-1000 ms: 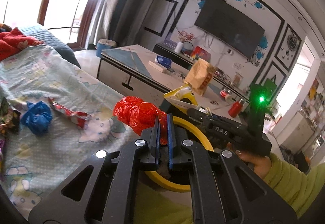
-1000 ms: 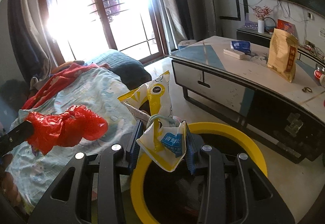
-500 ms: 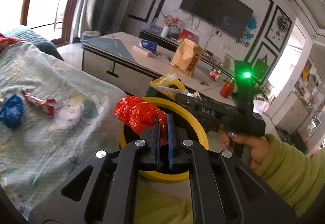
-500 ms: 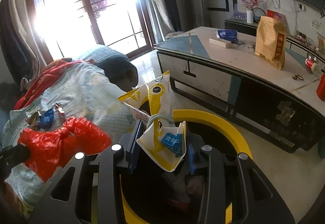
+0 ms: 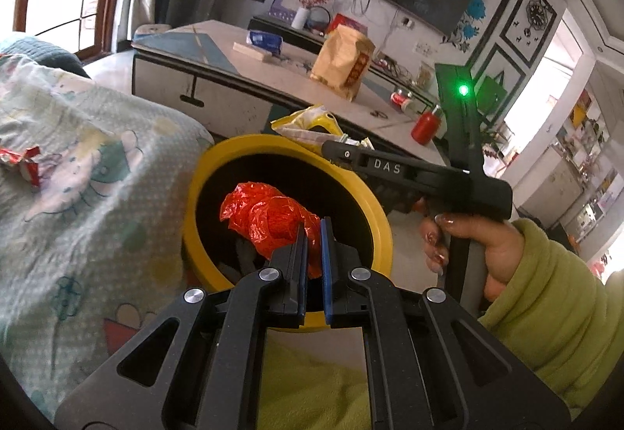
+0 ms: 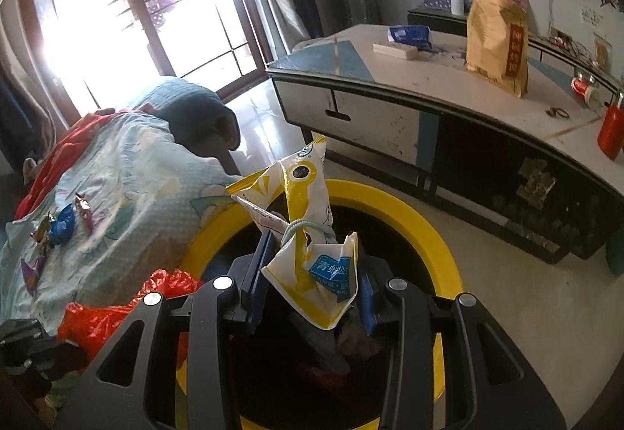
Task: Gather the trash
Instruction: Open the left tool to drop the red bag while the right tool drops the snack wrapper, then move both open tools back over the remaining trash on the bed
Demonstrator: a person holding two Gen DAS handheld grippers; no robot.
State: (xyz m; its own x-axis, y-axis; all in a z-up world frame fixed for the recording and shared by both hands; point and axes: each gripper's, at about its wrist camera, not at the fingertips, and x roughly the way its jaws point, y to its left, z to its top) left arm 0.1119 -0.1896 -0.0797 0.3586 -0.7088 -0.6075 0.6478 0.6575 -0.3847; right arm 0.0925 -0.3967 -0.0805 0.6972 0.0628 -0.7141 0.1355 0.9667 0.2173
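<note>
On the left wrist view, my left gripper (image 5: 312,235) has its fingers nearly closed, pinching a crumpled red plastic bag (image 5: 265,219) over the mouth of the yellow-rimmed bin (image 5: 202,172). If I release now, I expect the light film to cling to a pad or drift onto the bedsheet (image 5: 78,165), where a red-and-white wrapper (image 5: 23,165) lies.

On the right wrist view, my right gripper (image 6: 312,266) is partly open around a yellow-and-white snack packet (image 6: 308,231), held above the bin (image 6: 440,239). The packet stands tall; it could tip over the rim (image 6: 210,235). Both loads crowd one opening, so they may collide. Candy wrappers (image 6: 58,227) wait on the sheet.
</note>
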